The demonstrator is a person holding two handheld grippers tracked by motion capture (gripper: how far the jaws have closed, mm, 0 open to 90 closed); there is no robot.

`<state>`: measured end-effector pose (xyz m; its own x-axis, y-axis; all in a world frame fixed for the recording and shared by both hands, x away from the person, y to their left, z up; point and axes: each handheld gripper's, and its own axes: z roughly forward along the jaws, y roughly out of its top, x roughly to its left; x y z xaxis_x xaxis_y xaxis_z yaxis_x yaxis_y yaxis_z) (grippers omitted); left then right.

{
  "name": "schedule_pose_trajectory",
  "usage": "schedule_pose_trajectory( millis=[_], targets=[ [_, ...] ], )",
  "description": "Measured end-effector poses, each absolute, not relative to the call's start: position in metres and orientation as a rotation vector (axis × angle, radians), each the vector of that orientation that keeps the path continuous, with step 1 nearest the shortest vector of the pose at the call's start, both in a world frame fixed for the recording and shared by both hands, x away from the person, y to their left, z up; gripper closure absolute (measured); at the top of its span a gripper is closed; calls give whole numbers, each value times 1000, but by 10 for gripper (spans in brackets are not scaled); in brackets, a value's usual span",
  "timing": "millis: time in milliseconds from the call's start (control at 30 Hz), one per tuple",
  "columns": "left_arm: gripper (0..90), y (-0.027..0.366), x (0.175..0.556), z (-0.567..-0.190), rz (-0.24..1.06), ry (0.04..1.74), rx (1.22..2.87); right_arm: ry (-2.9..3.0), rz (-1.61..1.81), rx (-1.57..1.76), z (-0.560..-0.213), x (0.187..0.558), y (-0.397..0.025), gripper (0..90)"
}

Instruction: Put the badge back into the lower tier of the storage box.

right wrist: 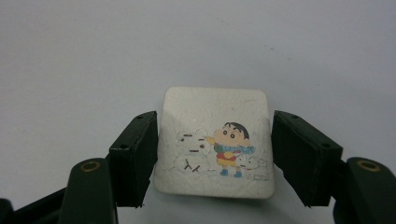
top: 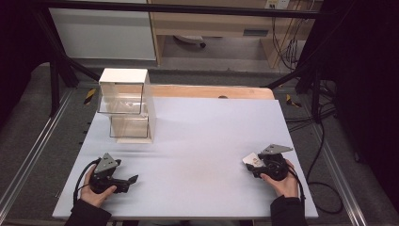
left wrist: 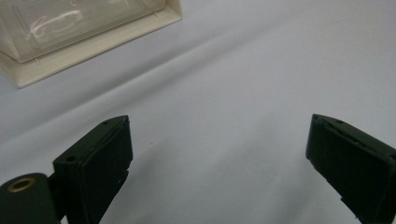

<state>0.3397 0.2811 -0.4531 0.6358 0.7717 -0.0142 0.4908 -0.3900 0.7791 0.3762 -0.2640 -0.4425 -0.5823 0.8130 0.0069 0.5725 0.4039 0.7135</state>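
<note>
Right tongs (right wrist: 215,154), at the table's (top: 197,141) five o'clock, grasp a small picture tile (right wrist: 215,144) by its side edges. Left tongs (left wrist: 219,163), released at seven o'clock, face a clear drawer box (top: 126,106) at eleven o'clock.

Two grippers: a left gripper (top: 133,179) and a right gripper (top: 250,165). Two hands: a left hand (top: 96,192) and a right hand (top: 283,181). One square tile (right wrist: 215,142) with a cartoon picture. One clear two-drawer box (top: 124,104). One table (top: 197,155).
</note>
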Motion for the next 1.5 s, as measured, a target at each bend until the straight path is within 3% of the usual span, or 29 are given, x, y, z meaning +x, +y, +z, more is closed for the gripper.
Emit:
schedule_pose_trajectory(
  millis=[1500],
  targets=[
    [66,282,340,-453,453,985,2068,2403,1115,1039,-425,368,-208,331]
  ],
)
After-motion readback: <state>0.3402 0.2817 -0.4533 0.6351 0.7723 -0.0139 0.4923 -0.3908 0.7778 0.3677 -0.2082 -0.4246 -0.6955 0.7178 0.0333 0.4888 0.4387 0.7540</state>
